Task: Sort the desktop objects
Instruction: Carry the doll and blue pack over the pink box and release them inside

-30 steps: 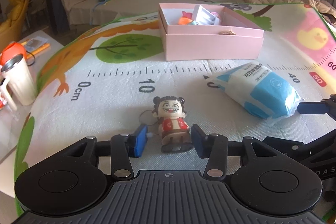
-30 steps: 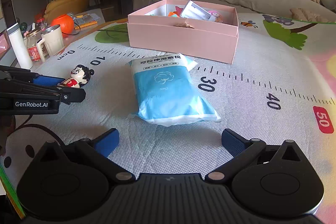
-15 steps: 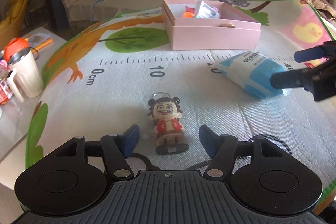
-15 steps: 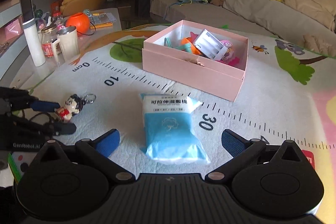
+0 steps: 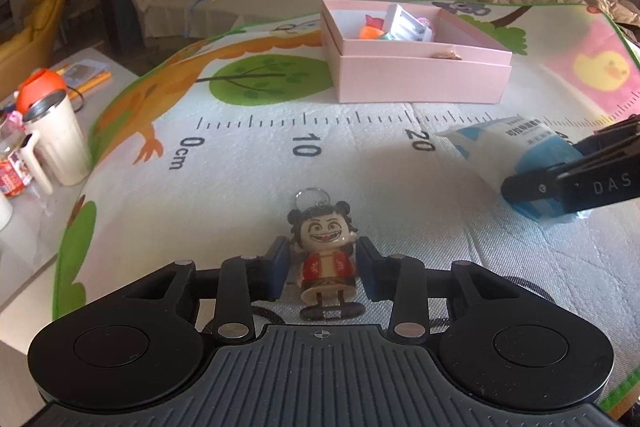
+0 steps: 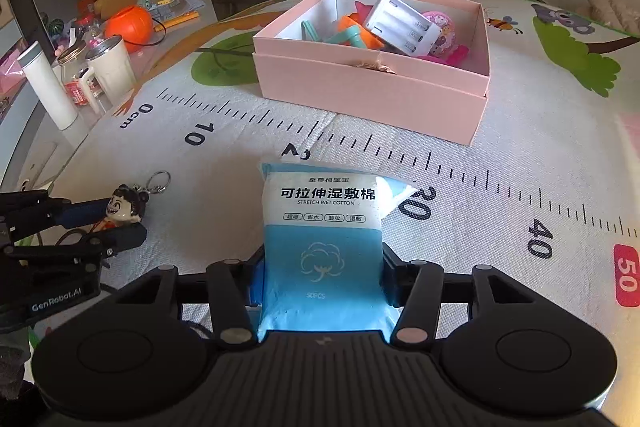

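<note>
Both grippers are seen closed down on separate items lying on the printed play mat (image 5: 240,163), apparently so that two things can be carried to the box in one trip. The left gripper (image 5: 323,269) is clamped on the figurine keychain (image 5: 326,259): its blue pads (image 5: 277,269) are pressed against the sides of the torso, low near the base, which should keep the large head and the key ring free of the jaws. The figurine is held facing the camera, head pointing away along the fingers, base toward the gripper body; whether it is lifted off the mat cannot be told. The right gripper (image 6: 322,277) is closed across the lower blue half of the cotton pad pack (image 6: 324,239), the soft pack bulging between the fingers, its printed white end projecting forward toward the box. The pink box (image 6: 372,95) sits beyond both tools on the mat, open-topped and already holding a battery case (image 6: 400,25) and small plastic toys, with space left on its right side. A mug (image 5: 56,143) and bottles stand off the mat to the left, well apart from the work.
</note>
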Demonstrator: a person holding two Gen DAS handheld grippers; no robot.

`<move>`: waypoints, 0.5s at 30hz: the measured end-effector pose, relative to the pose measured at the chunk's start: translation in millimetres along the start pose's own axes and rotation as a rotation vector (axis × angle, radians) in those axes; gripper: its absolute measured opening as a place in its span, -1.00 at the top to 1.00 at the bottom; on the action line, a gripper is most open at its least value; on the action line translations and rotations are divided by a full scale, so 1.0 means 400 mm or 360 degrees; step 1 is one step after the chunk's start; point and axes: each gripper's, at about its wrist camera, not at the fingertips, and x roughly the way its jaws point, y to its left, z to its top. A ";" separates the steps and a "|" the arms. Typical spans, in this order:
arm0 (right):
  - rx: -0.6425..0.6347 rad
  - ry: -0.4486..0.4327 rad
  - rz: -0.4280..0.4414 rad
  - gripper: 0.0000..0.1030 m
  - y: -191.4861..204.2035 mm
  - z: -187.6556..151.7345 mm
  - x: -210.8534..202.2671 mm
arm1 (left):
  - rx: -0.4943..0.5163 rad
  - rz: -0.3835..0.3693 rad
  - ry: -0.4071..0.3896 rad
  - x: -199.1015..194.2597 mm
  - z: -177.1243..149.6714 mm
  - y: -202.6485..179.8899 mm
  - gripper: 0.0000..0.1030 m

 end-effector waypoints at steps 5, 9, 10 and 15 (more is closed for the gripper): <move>-0.0042 -0.0068 0.0023 -0.01 0.014 -0.004 -0.081 | -0.0014 -0.0014 -0.0088 -0.052 0.029 -0.002 0.26; -0.0018 -0.0226 0.0049 0.00 -0.016 0.063 -0.190 | 0.0033 -0.0058 -0.0280 -0.110 0.146 -0.015 0.27; -0.0006 -0.0278 0.0045 0.00 -0.030 0.091 -0.220 | 0.0057 -0.0064 -0.0333 -0.119 0.185 -0.023 0.27; 0.0055 -0.0489 -0.0073 -0.01 -0.112 0.254 -0.286 | 0.0152 -0.0097 -0.0493 -0.079 0.363 -0.081 0.27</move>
